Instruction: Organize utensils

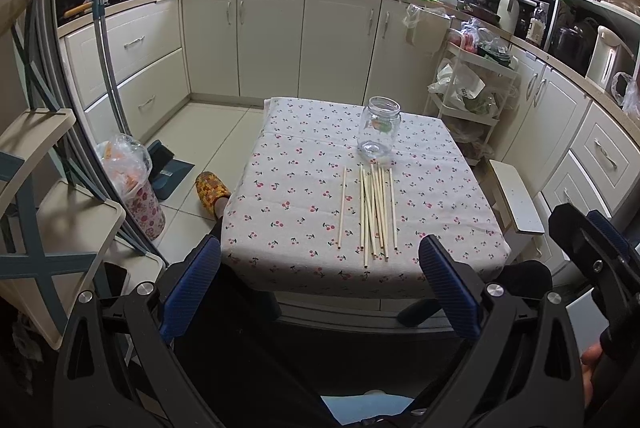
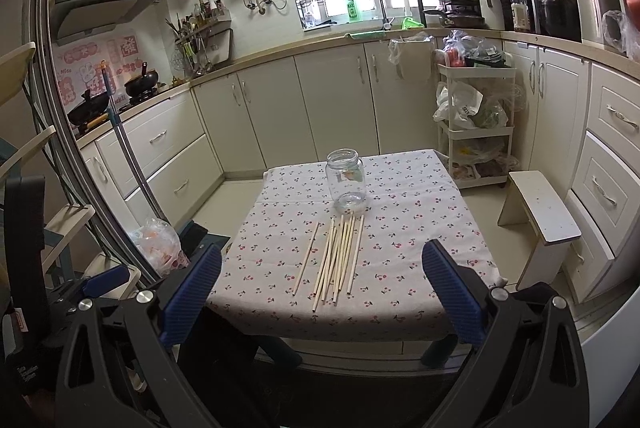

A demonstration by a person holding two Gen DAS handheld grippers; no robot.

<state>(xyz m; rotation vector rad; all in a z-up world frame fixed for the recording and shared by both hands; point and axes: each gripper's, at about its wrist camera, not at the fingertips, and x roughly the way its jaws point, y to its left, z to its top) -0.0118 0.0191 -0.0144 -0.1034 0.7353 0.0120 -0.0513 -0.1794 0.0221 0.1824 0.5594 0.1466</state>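
Several pale wooden chopsticks [image 1: 374, 211] lie in a loose bunch on a small table with a cherry-print cloth [image 1: 300, 195]; one stick lies apart on the left. An empty clear glass jar [image 1: 380, 127] stands upright just beyond them. My left gripper [image 1: 320, 264] is open and empty, held back before the table's near edge. In the right wrist view the chopsticks [image 2: 336, 260], the jar [image 2: 347, 179] and the cloth [image 2: 420, 228] show too. My right gripper [image 2: 322, 268] is open and empty, also short of the table. The right gripper also shows at the left wrist view's right edge [image 1: 592, 248].
A white stool [image 2: 540, 216] stands right of the table, a tiered cart [image 2: 476, 127] behind it. A bin with a plastic bag [image 1: 132, 183] and a dustpan [image 1: 168, 167] stand on the floor at left. A slippered foot [image 1: 212, 191] is by the table's left side. Cabinets surround.
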